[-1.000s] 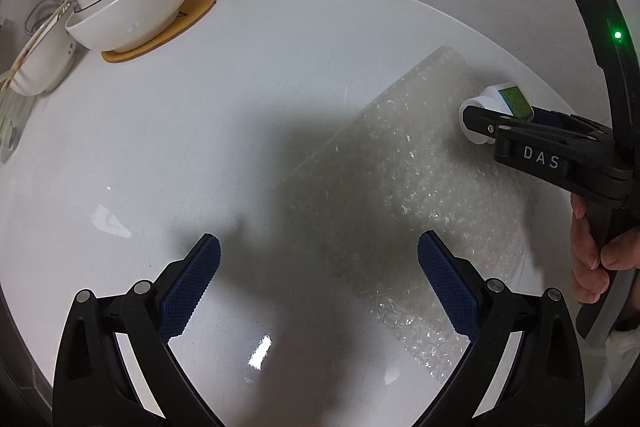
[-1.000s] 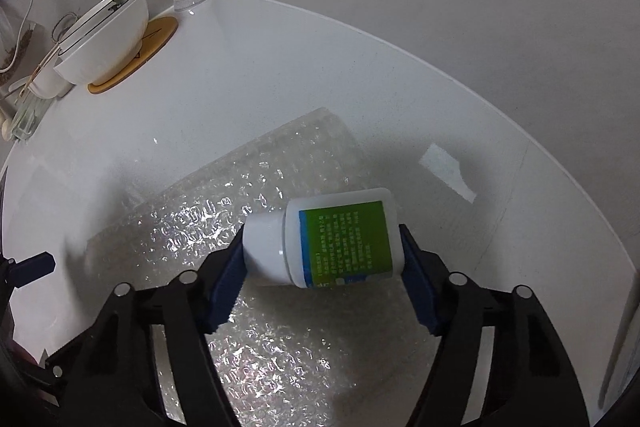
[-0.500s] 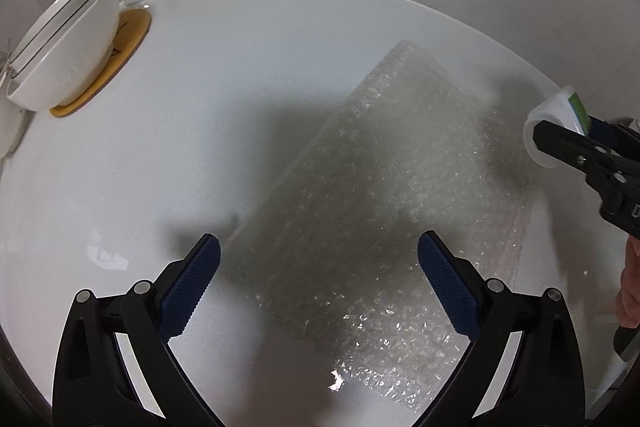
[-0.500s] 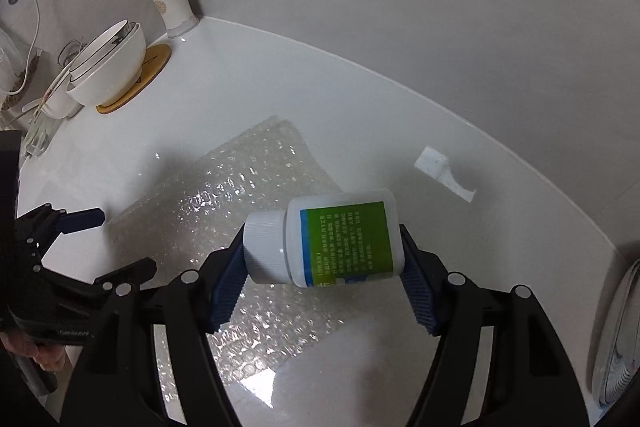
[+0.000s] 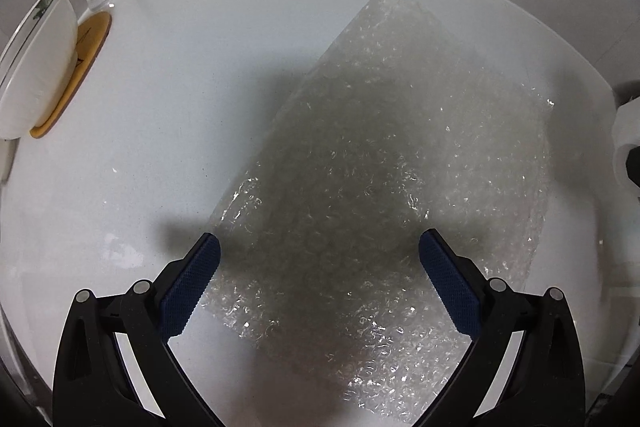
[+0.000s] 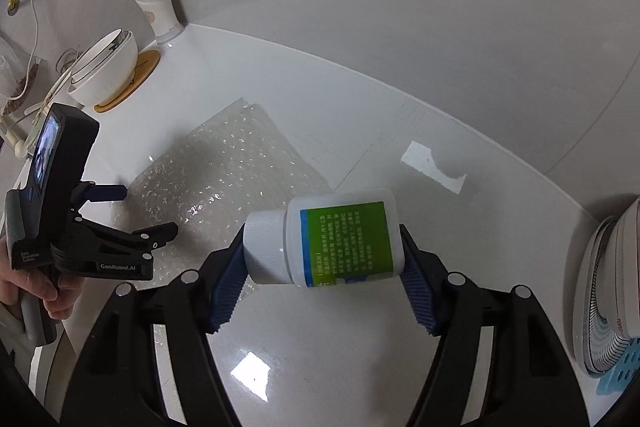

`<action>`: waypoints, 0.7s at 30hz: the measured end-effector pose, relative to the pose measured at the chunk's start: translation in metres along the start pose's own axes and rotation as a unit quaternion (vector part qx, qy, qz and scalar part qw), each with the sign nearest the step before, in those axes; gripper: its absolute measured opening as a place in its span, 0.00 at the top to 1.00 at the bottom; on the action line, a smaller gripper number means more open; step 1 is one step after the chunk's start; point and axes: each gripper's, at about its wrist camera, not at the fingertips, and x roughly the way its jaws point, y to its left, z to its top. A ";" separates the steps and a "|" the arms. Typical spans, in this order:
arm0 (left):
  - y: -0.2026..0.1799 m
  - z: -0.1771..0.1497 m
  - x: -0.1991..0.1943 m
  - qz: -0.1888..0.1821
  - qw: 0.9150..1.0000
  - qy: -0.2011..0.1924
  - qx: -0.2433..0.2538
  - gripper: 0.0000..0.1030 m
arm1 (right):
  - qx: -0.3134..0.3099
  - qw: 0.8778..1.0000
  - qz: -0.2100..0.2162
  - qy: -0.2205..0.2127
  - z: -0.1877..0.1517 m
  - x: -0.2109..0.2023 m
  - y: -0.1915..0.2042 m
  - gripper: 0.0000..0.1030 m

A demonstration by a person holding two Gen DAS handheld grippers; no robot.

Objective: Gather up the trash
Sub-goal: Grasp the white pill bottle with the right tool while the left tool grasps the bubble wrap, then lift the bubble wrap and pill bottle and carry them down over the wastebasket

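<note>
White tabletop (image 5: 240, 67) under both tongs. Bubble wrap sheet (image 5: 380, 167) lies flat on it, directly below the left tongs (image 5: 320, 259), jaws wide, nothing between them. Right tongs (image 6: 322, 247) clamped on white bottle with green label (image 6: 344, 239), lying sideways between the pads, lifted off the tabletop.

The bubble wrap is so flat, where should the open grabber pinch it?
Probably the near long edge of the bubble wrap, coming straight down. The sheet lies flat on the counter, and the open left gripper already straddles that edge, so closing should bunch it into a fold.
</note>
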 end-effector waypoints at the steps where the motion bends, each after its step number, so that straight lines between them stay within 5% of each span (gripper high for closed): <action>1: 0.000 0.000 0.001 0.002 1.000 0.006 -0.005 0.06 | 0.002 1.000 -0.002 0.000 -0.001 -0.002 -0.002 0.36; 8: -0.009 -0.001 -0.003 0.001 0.999 0.035 -0.021 0.26 | 0.013 1.000 -0.009 -0.006 -0.002 -0.018 -0.010 0.36; 15: -0.023 -0.007 -0.013 0.002 0.999 0.037 -0.013 0.83 | 0.025 0.999 -0.011 -0.018 -0.004 -0.043 -0.014 0.36; 21: -0.030 -0.028 -0.026 -0.011 0.999 0.015 -0.031 0.92 | 0.030 0.999 -0.011 -0.024 -0.016 -0.062 -0.013 0.36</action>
